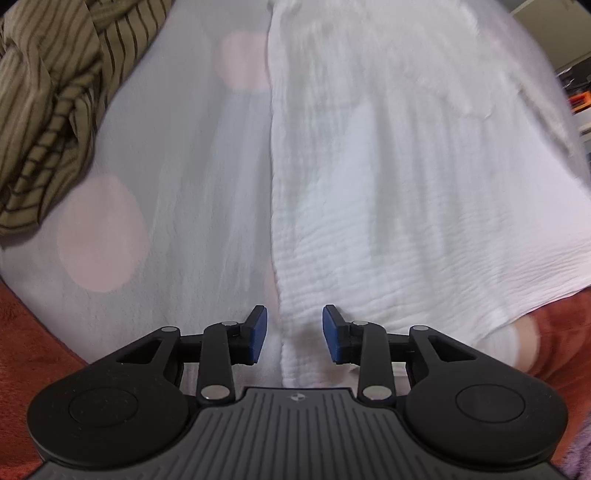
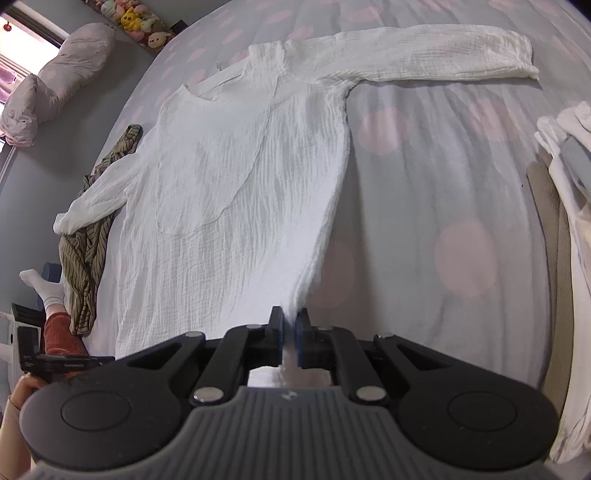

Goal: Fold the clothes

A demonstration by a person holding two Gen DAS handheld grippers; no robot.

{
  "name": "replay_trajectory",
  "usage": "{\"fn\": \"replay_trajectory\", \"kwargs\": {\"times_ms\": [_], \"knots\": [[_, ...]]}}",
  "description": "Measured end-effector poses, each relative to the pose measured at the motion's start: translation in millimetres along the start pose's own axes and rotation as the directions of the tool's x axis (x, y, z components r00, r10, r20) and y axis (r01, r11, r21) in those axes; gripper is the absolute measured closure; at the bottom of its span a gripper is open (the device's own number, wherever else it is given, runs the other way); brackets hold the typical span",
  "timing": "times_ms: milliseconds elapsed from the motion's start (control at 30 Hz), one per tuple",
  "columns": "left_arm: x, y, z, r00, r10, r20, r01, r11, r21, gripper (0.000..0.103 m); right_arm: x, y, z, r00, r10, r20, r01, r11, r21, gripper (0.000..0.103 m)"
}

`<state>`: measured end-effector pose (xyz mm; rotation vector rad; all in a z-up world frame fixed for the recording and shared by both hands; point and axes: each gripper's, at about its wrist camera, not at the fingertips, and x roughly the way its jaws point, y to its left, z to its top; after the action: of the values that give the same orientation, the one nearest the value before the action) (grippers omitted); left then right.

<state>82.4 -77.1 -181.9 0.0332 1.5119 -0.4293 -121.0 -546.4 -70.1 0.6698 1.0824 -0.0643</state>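
Note:
A white crinkled long-sleeved shirt (image 2: pixel 236 177) lies spread flat on a grey bedsheet with pink dots (image 2: pixel 443 177), one sleeve (image 2: pixel 436 59) stretched out to the right. My right gripper (image 2: pixel 290 332) is shut on the shirt's bottom hem corner, with fabric pinched between the blue pads. In the left wrist view the same shirt (image 1: pixel 399 177) fills the right half. My left gripper (image 1: pixel 294 332) is open and empty, its jaws straddling the shirt's left edge just above the fabric.
A crumpled olive striped garment (image 1: pixel 44 110) lies on the left, also in the right wrist view (image 2: pixel 88 251). A pile of white and grey clothes (image 2: pixel 569 258) lies at the right edge. A pillow (image 2: pixel 48 81) and plush toys (image 2: pixel 136 18) sit far left. The person's socked foot (image 2: pixel 44 288) shows.

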Motion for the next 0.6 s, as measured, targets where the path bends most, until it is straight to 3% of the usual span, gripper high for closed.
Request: {"fn": "replay_trajectory", "kwargs": {"times_ms": [167, 200, 267, 600], "knots": [[9, -5, -6, 1.000, 0.012, 0.006, -0.012, 1.000, -0.008, 0.074, 1, -1, -3, 1.000, 0.000, -0.002, 0.000, 1.000, 0.007, 0.095], [9, -5, -8, 1.000, 0.007, 0.011, -0.007, 1.000, -0.013, 0.077, 2, -2, -4, 1.000, 0.000, -0.002, 0.000, 1.000, 0.009, 0.095], [8, -4, -12, 1.000, -0.021, 0.019, 0.022, 0.999, -0.027, 0.097, 4, -2, -4, 1.000, -0.001, -0.005, 0.001, 1.000, 0.015, 0.095], [-24, 2, -19, 0.990, -0.107, 0.090, 0.112, 0.993, -0.047, 0.103, 0, 0, -5, 1.000, -0.010, 0.012, 0.010, 1.000, 0.018, 0.095]]}}
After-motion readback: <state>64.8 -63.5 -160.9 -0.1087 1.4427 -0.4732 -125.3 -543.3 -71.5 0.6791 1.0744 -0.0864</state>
